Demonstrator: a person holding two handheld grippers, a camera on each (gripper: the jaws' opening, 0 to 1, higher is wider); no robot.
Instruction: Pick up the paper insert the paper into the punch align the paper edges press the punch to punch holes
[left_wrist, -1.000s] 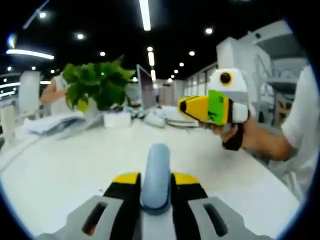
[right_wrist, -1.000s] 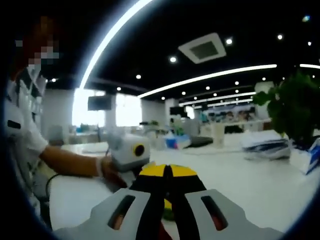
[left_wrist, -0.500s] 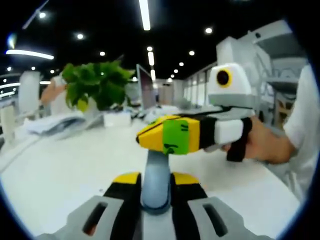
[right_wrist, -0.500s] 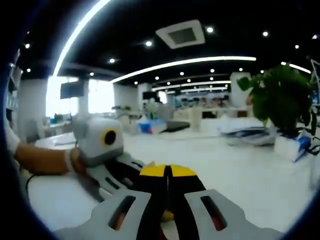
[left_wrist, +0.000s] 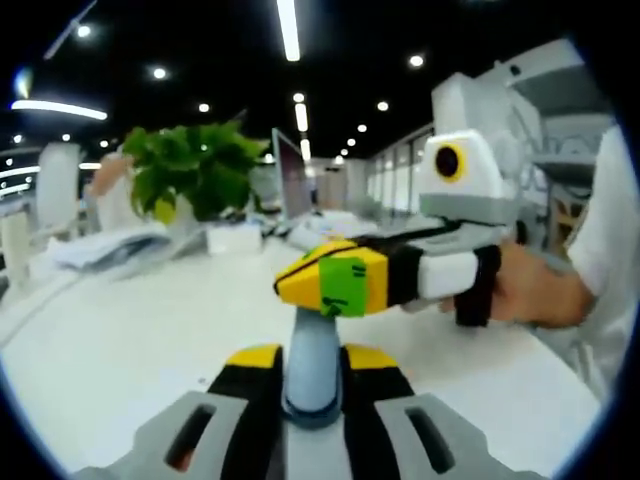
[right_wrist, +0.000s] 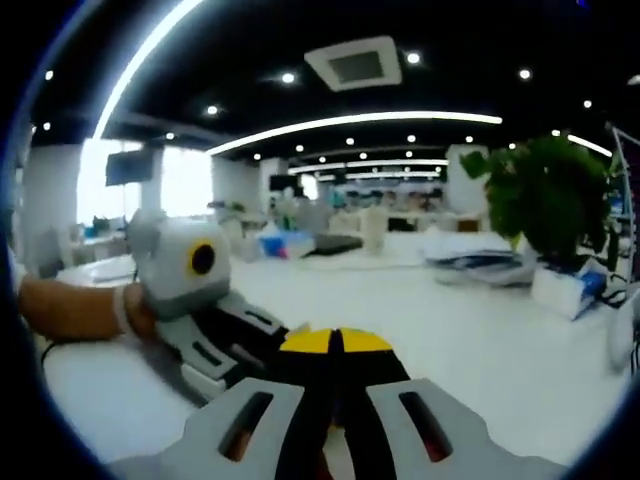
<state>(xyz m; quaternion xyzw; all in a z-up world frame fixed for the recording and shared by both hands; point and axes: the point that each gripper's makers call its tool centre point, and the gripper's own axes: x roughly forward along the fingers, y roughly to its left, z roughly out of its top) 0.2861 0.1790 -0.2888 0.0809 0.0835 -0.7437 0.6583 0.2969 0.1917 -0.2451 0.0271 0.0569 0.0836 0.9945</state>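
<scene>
Step in hand looks like the press: in the left gripper view, the left gripper (left_wrist: 313, 352) sits at bottom centre with its jaws clamped on a pale blue upright piece (left_wrist: 312, 365). I read that piece as the punch lever or handle, but the punch body is hidden below the frame, so I can't confirm it.

The right gripper (left_wrist: 318, 284) comes in from the right of that view. Its yellow tip with the green tag sits right on top of the blue piece, touching or just above it; contact is not resolvable.

Right gripper view: the right gripper's own jaws are at bottom centre, yellow tips pressed together with no gap, so clenched. Nothing visible between them. The left gripper (right_wrist: 225, 335) shows at lower left of that view, held by a hand (right_wrist: 70, 310).

The paper is not identifiable in either view. Whether it is inserted and aligned can't be told from here. The white table (left_wrist: 120, 330) stretches behind both tools; a potted plant (left_wrist: 190, 170) stands upper left in the left gripper view.

Next move, as a judgement: push straight down with the closed right tip on the blue piece while the left keeps it steady. Off-axis force risks the tip slipping off the rounded top.
</scene>
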